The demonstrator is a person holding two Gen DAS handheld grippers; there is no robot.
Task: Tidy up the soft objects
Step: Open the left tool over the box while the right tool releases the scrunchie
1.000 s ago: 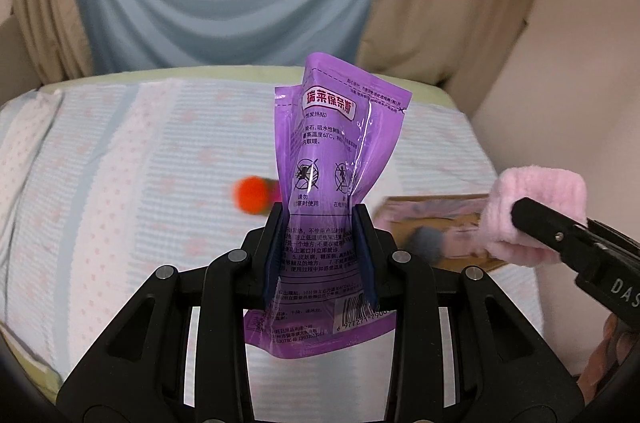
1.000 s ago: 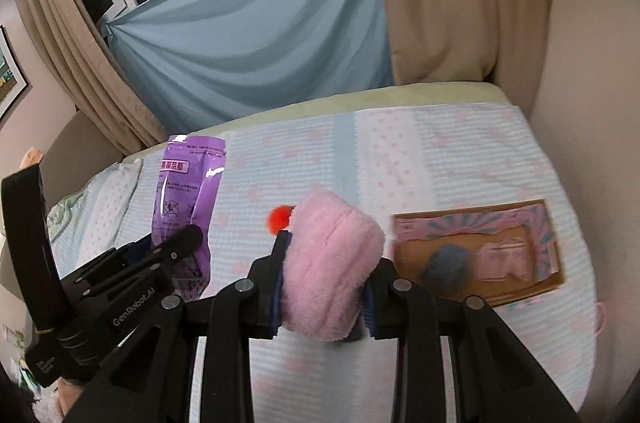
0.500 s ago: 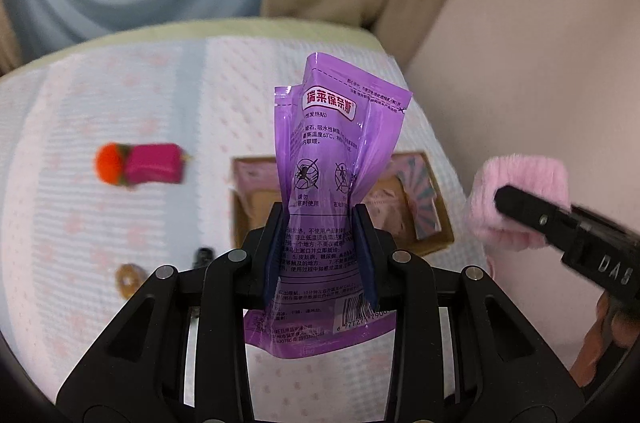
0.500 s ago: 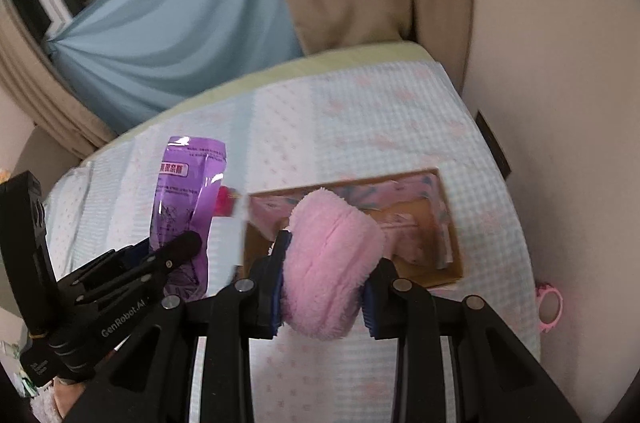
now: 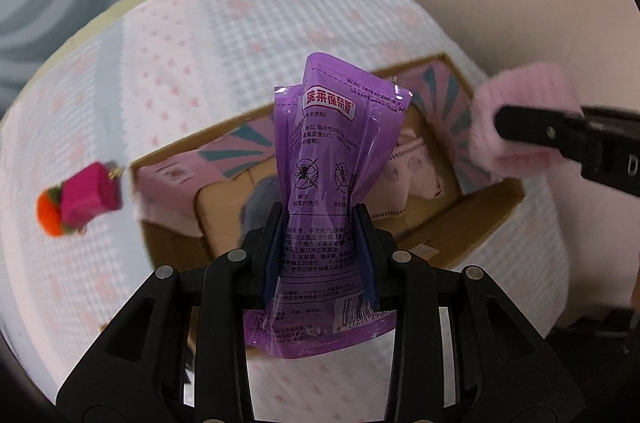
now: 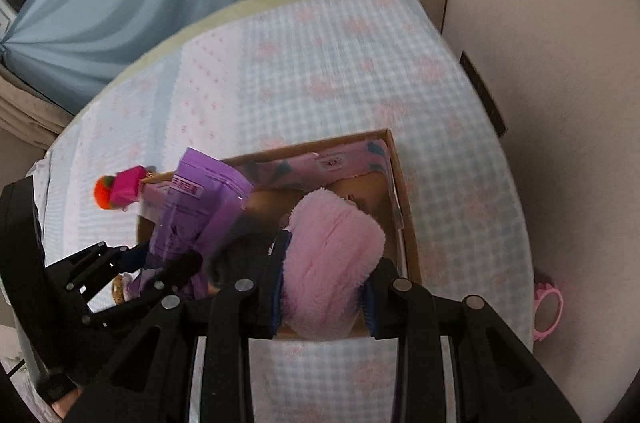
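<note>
My left gripper (image 5: pixel 320 223) is shut on a purple plastic pouch (image 5: pixel 336 151) and holds it upright above an open cardboard box (image 5: pixel 472 223) on the bed. My right gripper (image 6: pixel 325 259) is shut on a fluffy pink soft item (image 6: pixel 330 255) and holds it over the box's right half (image 6: pixel 404 207). The pouch (image 6: pixel 200 207) and left gripper (image 6: pixel 132 275) show at the left of the right wrist view. The pink item (image 5: pixel 524 115) shows at the right of the left wrist view. Inside the box lie a grey fuzzy thing (image 5: pixel 260 199) and pale pink items (image 5: pixel 412 167).
A magenta and orange plush toy (image 5: pixel 80 199) lies on the checked bedspread (image 5: pixel 200 63) left of the box, and shows in the right wrist view (image 6: pixel 118 191). A wall (image 6: pixel 560 63) runs along the bed's right side. A small pink round object (image 6: pixel 546 309) lies by the bed's right edge.
Both grippers have moved forward and tilted down, so the box is now directly under the pouch and the pink item. The grips have not changed.
</note>
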